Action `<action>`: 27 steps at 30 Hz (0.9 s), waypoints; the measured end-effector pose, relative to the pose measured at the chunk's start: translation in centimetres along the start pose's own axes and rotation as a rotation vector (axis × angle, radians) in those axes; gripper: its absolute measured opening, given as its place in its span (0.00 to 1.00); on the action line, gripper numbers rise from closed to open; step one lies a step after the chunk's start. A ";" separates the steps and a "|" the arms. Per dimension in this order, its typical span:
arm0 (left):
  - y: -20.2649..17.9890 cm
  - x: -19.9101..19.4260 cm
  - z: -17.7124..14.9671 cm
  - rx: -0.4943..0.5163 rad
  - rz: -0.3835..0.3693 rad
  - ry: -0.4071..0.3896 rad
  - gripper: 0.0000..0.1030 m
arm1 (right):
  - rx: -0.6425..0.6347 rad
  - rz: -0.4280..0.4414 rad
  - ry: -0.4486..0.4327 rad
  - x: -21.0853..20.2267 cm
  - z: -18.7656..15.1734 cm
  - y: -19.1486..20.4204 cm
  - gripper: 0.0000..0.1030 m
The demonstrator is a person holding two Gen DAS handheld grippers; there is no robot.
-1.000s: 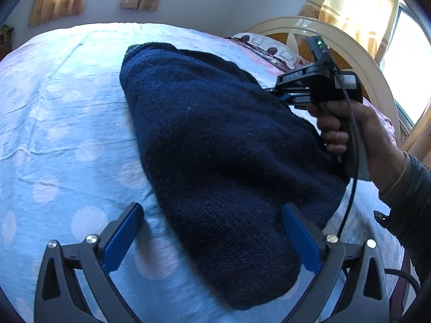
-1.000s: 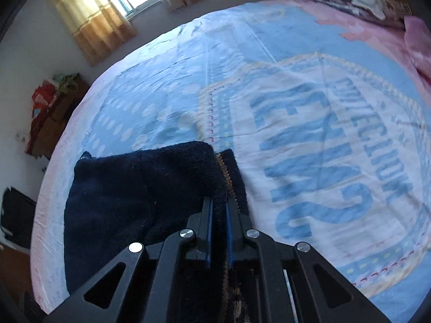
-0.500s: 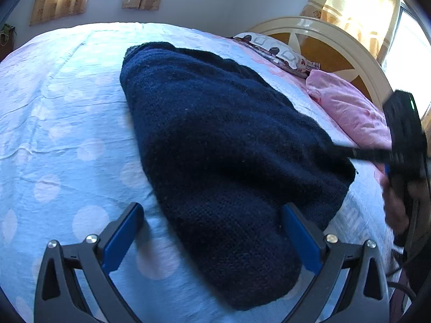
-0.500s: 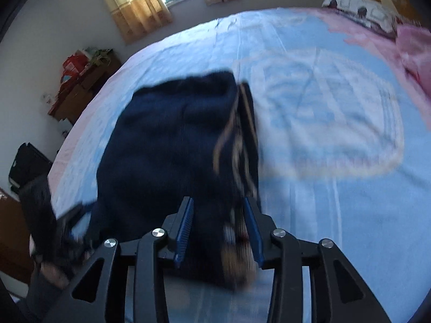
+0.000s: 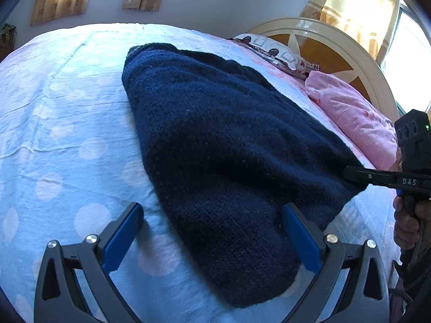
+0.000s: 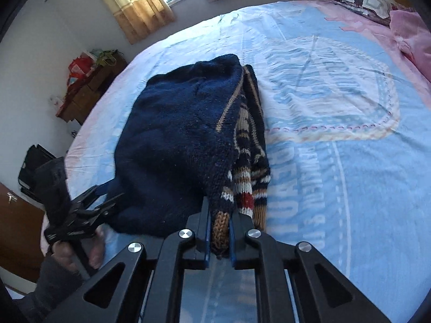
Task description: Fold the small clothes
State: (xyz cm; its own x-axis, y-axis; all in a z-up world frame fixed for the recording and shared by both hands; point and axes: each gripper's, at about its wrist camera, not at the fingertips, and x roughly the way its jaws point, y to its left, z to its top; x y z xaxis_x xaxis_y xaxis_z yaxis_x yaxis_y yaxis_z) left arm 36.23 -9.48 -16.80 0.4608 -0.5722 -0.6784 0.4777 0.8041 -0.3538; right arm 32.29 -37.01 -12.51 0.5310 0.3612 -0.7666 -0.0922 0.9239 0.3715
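Right jaws: the right gripper (image 6: 218,238) is clamped down on a tan knitted edge of the sweater (image 6: 177,140), the blue pads pressed against the wool on both sides.
Left jaws: the left gripper (image 5: 212,239) stands wide apart with nothing pinched; the near end of the sweater (image 5: 229,167) lies between its blue fingers (image 5: 121,238), closer to the one on the right of the view, and whether wool touches that pad cannot be told.
Sweater: navy knit, folded into a thick bundle, with striped bands of tan, white and red showing along the side near the right gripper. It lies on the bed, stretched away from both cameras.
Hands: in the left wrist view a hand (image 5: 406,220) grips the right tool's handle at the frame's right edge; in the right wrist view a hand (image 6: 78,250) in a dark sleeve holds the left tool at lower left.
Surface: a light blue bedsheet (image 5: 54,123) with pale dots on one side and a large printed emblem with lettering on the other.
Room: a pink pillow (image 5: 353,123) and a patterned pillow (image 5: 274,53) lie by a cream headboard (image 5: 336,40); tan curtains (image 6: 134,2) flank a window; a wooden cabinet (image 6: 86,91) with clutter stands by the wall.
Hard to make out: the sheet's lettering is blurred, and the right gripper's tips are hidden behind the sweater in the left wrist view.
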 end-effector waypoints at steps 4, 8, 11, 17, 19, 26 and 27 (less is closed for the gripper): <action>0.0 0.2 -0.1 0.019 0.011 0.016 1.00 | 0.004 -0.053 0.056 2.2 -0.8 -1.0 0.09; 0.1 0.0 -0.2 0.020 0.014 0.017 1.00 | -0.003 -0.060 0.019 1.5 0.1 -0.7 0.18; 0.2 -0.1 -0.2 0.019 0.011 0.016 1.00 | -0.090 -0.180 -0.099 -0.7 1.4 1.5 0.48; 0.0 0.1 -0.1 0.022 0.016 0.019 1.00 | -0.237 -0.101 -0.161 0.2 4.3 7.5 0.49; -0.2 0.1 -0.1 0.024 0.020 0.019 1.00 | -0.269 -0.052 -0.113 2.6 5.0 9.1 0.49; -0.3 0.2 -0.1 0.026 0.019 0.021 1.00 | -0.189 -0.158 -0.025 8.4 6.5 4.6 0.47; -0.3 0.2 -0.1 0.028 0.020 0.022 1.00 | -0.182 -0.151 -0.043 8.2 6.4 3.8 0.47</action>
State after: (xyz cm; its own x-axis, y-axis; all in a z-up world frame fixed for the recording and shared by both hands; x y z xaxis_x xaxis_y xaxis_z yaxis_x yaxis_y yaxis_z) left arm 36.13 -9.83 -16.85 0.4542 -0.5519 -0.6993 0.4891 0.8106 -0.3221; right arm 41.70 -31.40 -13.99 0.5852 0.2154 -0.7817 -0.1578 0.9759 0.1508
